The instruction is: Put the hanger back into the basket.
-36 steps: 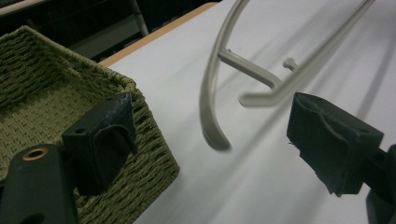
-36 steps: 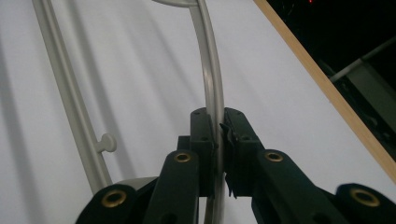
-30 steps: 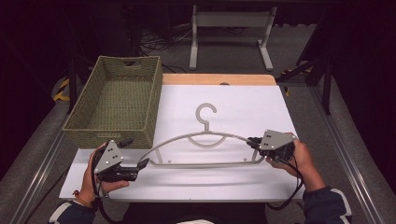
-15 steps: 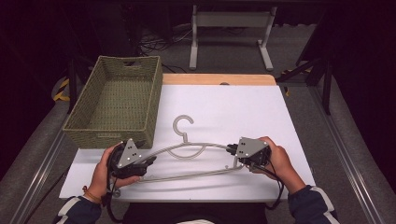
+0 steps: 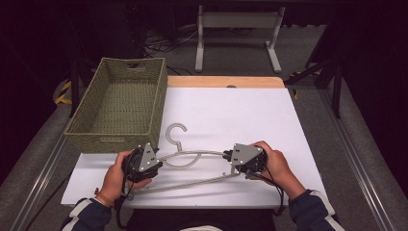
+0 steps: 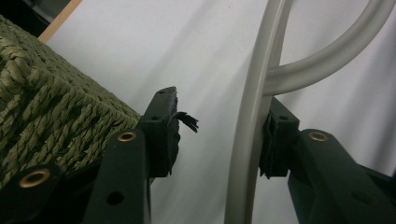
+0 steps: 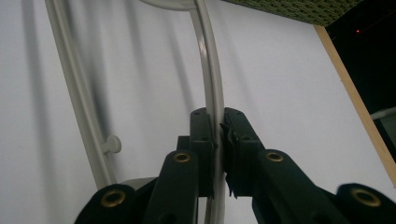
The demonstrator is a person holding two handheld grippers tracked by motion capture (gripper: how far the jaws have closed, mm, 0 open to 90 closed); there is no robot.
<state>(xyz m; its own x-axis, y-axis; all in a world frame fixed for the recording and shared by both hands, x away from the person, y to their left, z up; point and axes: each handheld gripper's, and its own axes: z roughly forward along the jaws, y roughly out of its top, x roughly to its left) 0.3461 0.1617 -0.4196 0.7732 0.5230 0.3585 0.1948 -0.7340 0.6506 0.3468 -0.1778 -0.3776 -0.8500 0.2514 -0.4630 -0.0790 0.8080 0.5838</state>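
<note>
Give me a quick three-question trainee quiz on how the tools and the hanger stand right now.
1. True or false: the right tool is clamped shut on the hanger.
2. How do the left tool's jaws stand?
A. Shut on the basket
B. Open, the hanger's bar against one jaw
C. Shut on nothing
3. Fill in: the woven basket sits on the ____ side of the table in the high view.

Key: 1 true; 2 B; 3 left.
</note>
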